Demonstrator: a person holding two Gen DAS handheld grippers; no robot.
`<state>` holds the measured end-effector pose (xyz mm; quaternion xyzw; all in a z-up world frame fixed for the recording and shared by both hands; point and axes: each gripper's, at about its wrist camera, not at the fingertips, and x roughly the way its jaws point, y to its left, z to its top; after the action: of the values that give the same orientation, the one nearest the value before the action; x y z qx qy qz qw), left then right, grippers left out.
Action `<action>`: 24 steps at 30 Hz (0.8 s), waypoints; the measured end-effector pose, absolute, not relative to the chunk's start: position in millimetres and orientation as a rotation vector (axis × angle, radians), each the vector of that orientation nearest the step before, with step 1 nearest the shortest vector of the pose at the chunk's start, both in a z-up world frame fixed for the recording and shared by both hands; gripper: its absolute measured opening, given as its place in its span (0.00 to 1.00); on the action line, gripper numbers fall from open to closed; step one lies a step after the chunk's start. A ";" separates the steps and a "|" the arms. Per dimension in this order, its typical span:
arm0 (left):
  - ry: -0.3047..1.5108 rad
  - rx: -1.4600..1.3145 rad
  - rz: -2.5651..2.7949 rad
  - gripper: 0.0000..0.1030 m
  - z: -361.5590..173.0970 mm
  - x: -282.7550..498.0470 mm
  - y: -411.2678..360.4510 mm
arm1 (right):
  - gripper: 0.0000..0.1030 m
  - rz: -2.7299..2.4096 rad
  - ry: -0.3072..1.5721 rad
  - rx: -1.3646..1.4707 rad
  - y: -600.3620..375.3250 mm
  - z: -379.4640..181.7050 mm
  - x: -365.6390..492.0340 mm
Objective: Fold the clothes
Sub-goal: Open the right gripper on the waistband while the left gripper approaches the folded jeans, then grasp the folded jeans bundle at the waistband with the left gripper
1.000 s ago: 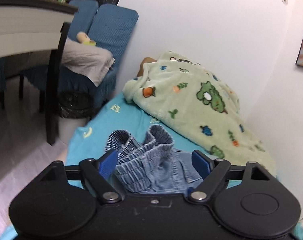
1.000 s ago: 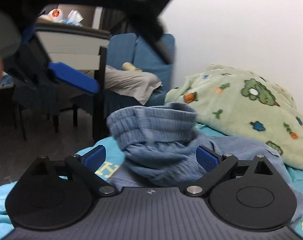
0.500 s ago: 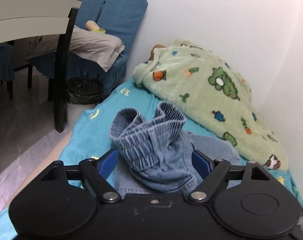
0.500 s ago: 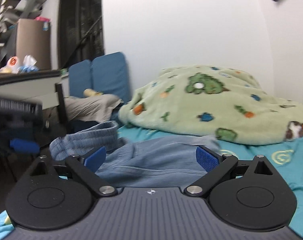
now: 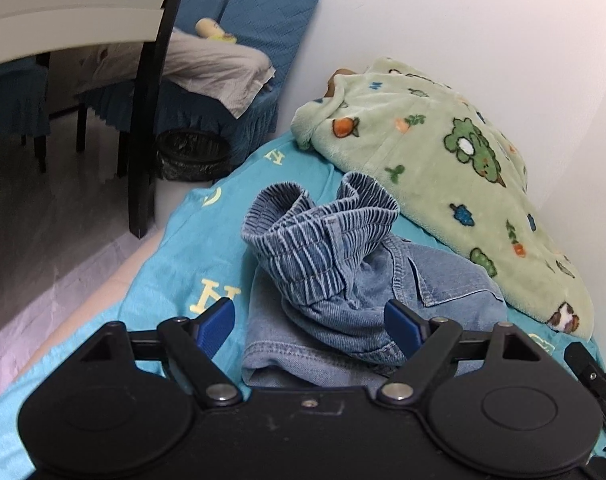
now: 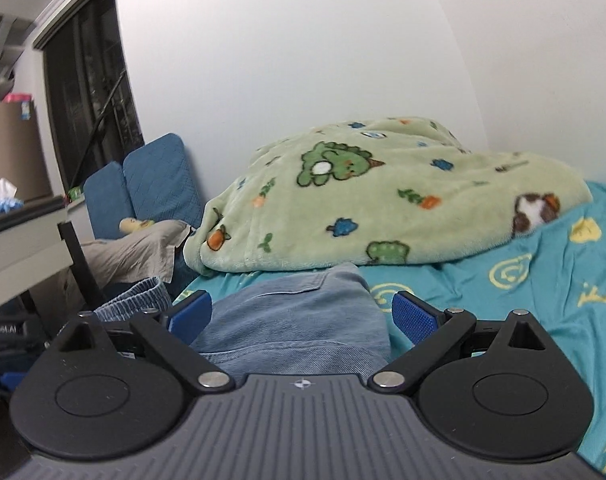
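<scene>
Both our left gripper [image 5: 309, 316] and right gripper [image 6: 301, 314] gape wide, holding nothing. The denim garment [image 5: 355, 272] lies bunched near the bed's [image 5: 175, 256] foot edge, waistband [image 5: 319, 228] standing up; flattening it seems due before any fold.

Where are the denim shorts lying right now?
In both wrist views, the shorts lie on the teal sheet, beside the green blanket, before both open grippers.

denim shorts [image 5: 367, 280] near edge hidden behind gripper body; brown item [image 5: 335, 80] mostly under green blanket [image 5: 443, 168]; table [image 5: 63, 12] cut off
</scene>
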<state>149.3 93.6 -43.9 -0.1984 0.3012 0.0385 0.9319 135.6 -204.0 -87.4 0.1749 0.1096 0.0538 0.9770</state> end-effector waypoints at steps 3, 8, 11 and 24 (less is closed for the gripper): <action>0.639 -0.475 0.087 0.79 -51.5 152.6 101.0 | 0.96 0.107 0.230 0.417 -215.8 -92.8 139.8; 0.650 -0.580 0.117 0.79 -62.8 158.9 117.5 | 0.96 0.085 0.261 0.610 -246.5 -111.2 153.1; 0.651 -0.628 0.122 0.79 -68.4 163.2 122.8 | 0.96 0.076 0.285 0.731 -263.1 -125.4 163.1; 0.662 -0.688 0.099 0.87 -101.1 193.2 114.7 | 0.95 0.233 0.402 0.943 -263.4 -171.6 214.8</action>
<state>193.2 114.7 -101.1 -0.3309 0.3185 0.0474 0.8870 214.8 -263.4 -171.6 0.4499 0.1918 0.1114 0.8651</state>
